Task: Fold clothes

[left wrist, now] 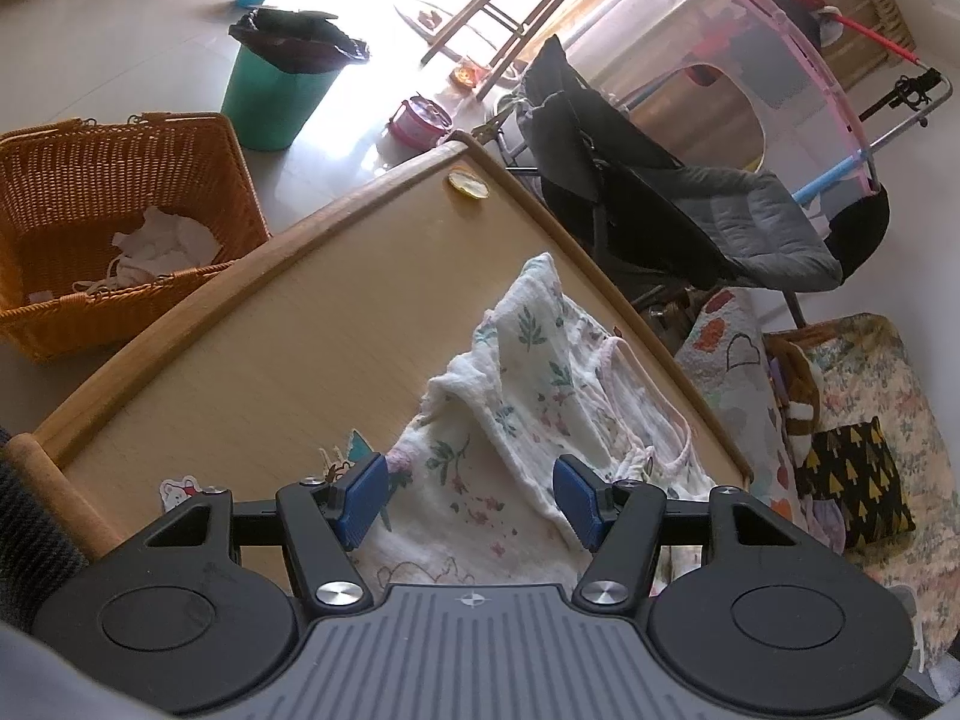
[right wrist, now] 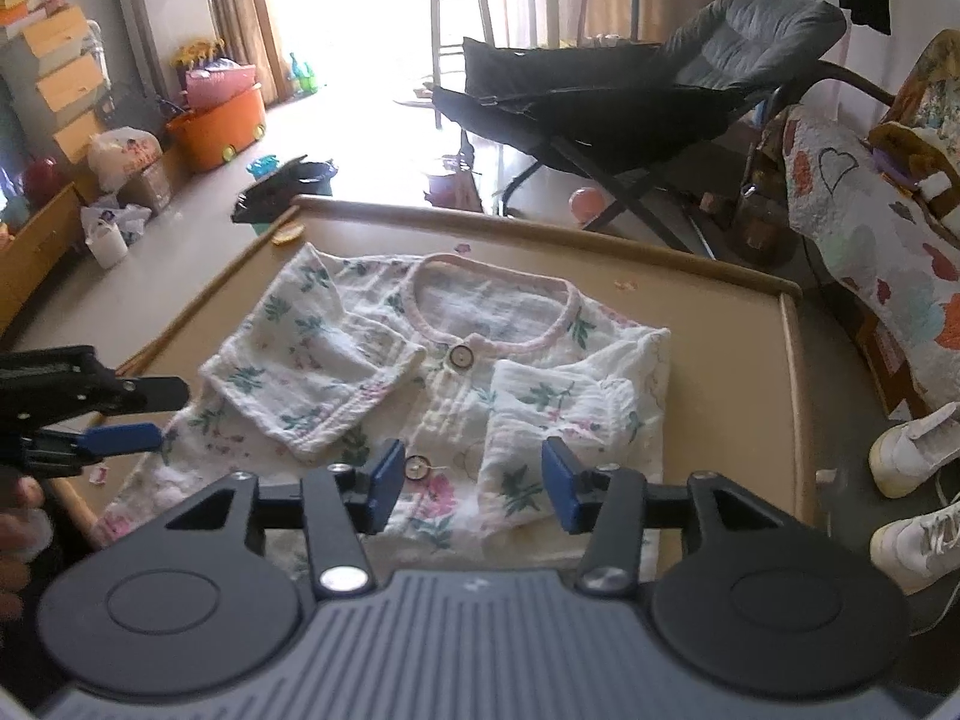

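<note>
A small white floral shirt with pink collar trim and round buttons lies front-up on the wooden tray table. Both sleeves are folded in over its front. My right gripper is open and empty, just above the shirt's lower hem. My left gripper is open and empty over the shirt's left side; in the right wrist view it reaches in from the left edge, its blue fingertip at the shirt's lower left side.
An orange wicker basket with white cloth stands on the floor left of the table, a green bin behind it. A dark baby bouncer stands beyond the table. A quilt-covered seat and white shoes are to the right.
</note>
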`<state>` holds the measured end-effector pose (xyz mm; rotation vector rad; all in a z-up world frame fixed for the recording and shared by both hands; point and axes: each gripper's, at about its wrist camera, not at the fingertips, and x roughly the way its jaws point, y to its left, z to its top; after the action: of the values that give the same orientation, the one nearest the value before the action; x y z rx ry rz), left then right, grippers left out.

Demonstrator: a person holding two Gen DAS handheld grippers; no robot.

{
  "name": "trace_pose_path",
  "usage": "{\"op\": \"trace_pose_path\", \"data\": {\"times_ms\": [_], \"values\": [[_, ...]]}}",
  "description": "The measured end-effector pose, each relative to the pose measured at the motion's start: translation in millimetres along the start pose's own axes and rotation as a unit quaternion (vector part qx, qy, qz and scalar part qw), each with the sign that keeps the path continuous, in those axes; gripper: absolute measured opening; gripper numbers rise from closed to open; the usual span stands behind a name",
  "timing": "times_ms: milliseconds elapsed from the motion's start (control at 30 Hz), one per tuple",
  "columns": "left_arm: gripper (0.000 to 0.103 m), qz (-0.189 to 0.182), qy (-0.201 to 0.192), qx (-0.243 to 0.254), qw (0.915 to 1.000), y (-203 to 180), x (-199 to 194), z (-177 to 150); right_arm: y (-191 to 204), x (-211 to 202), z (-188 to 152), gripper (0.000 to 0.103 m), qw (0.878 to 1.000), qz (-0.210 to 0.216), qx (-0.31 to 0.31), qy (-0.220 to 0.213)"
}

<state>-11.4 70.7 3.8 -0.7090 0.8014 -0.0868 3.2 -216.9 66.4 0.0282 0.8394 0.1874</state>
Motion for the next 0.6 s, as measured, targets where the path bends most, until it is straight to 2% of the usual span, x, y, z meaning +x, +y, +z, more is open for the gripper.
{"op": "trace_pose_path", "data": {"times_ms": [333, 600], "values": [[0.063, 0.002, 0.0, -0.003, 1.0, 1.7, 1.0, 2.1, -4.0, -28.3, -2.9, 0.057, 0.999, 0.037, -0.006, -0.018], [0.063, 0.003, -0.001, -0.003, 1.0, 2.4, 1.1, 2.7, -17.8, -46.1, -3.3, 0.058, 0.998, 0.021, 0.026, -0.045]]}}
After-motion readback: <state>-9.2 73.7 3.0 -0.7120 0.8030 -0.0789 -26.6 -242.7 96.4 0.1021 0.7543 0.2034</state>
